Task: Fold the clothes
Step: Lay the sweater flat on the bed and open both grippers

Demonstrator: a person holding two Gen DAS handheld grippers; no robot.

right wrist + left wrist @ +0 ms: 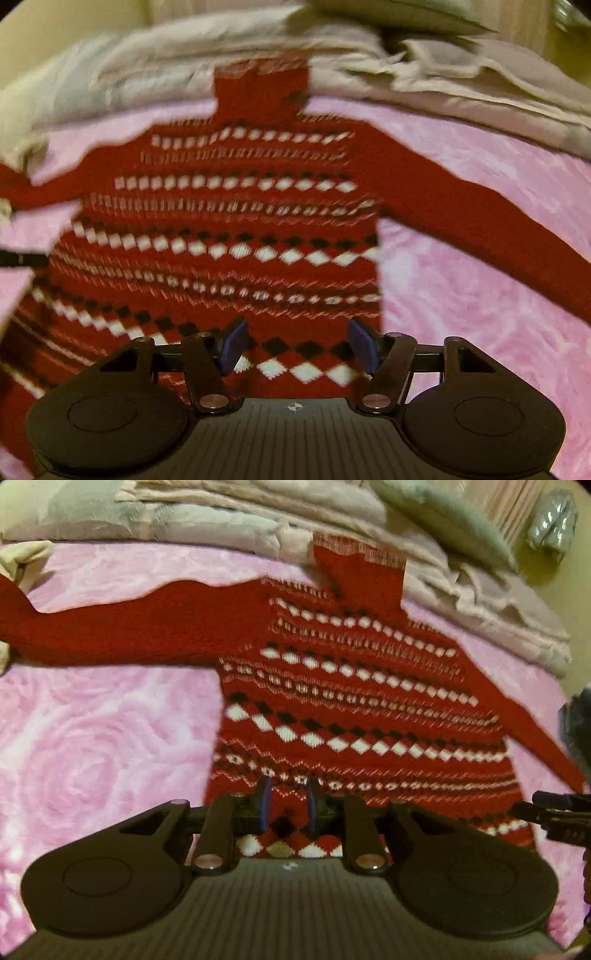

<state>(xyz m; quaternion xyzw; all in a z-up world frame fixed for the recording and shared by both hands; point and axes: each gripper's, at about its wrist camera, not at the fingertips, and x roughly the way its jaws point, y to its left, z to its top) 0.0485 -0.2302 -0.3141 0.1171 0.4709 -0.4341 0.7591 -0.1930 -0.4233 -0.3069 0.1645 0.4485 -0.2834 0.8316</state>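
A red knit sweater (pixel 351 686) with white and black diamond bands lies flat, front up, on a pink blanket (pixel 92 738). Its high collar (pixel 358 568) points away from me and one sleeve (pixel 129 631) stretches out to the left. My left gripper (pixel 288 805) hovers over the sweater's lower part, its blue pads a narrow gap apart with nothing between them. In the right wrist view the sweater (pixel 229 221) fills the middle, with the other sleeve (pixel 480 221) running down to the right. My right gripper (pixel 295 343) stands wide open above the hem area near the sweater's right edge, holding nothing.
Crumpled beige and grey bedding (pixel 221 520) is piled along the far side, behind the collar, and shows again as a bedding pile (pixel 443 74) in the right wrist view. A shiny silver bundle (pixel 554 520) sits at the far right. Pink blanket (pixel 480 314) shows on both sides of the sweater.
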